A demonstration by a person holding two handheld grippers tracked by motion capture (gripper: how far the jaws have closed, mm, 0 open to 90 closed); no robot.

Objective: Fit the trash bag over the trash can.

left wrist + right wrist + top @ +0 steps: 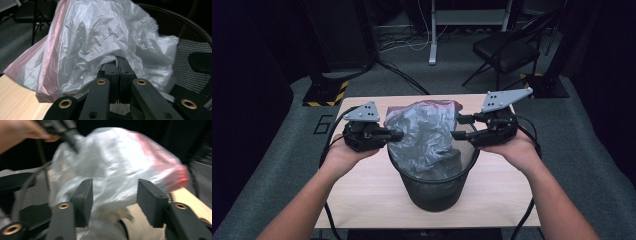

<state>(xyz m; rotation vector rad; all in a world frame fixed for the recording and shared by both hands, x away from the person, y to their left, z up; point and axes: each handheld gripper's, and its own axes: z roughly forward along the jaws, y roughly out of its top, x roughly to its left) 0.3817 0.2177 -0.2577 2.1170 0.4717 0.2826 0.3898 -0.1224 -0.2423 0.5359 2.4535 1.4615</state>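
A black mesh waste bin [434, 192] stands on the wooden table [362, 190]. A crumpled translucent grey plastic bag [427, 132] with a pinkish edge bulges up out of its mouth. My left gripper [398, 135] is at the bag's left side, shut on a fold of the film; in the left gripper view its jaws [119, 62] pinch the bag [100, 37] beside the bin [190, 37]. My right gripper [457, 127] is at the bag's right side, open. In the right gripper view its fingers [113, 187] stand apart and the bag [117, 162] lies just beyond them. The left gripper [67, 135] grips the bag's far side.
The bin sits near the table's front middle, with bare wood to either side. Behind the table are a black folding chair [507, 50], a white desk leg [432, 35], floor cables and a stand base with yellow-black stripes [327, 92].
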